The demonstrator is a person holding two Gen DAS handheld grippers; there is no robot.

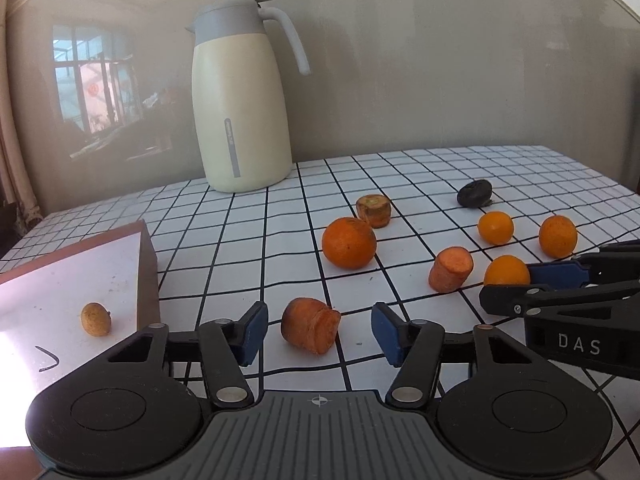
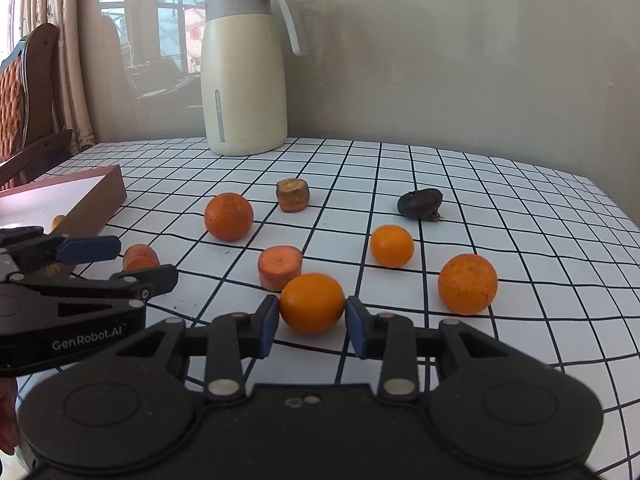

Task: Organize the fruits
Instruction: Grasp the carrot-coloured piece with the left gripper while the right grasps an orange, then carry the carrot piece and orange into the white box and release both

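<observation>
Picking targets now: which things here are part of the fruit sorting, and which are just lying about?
Job: four oranges, one between the right claw pads; small fruit in the box; dark fruit.
Lying about: thermos jug; three carrot chunks.

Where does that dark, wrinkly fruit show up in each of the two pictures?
Left wrist view: the dark fruit lies far right, beyond the small oranges.
Right wrist view: the dark fruit lies right of centre, mid-table.
Shared landmark: the cream jug stands at the back wall, to the fruit's left in both.
</observation>
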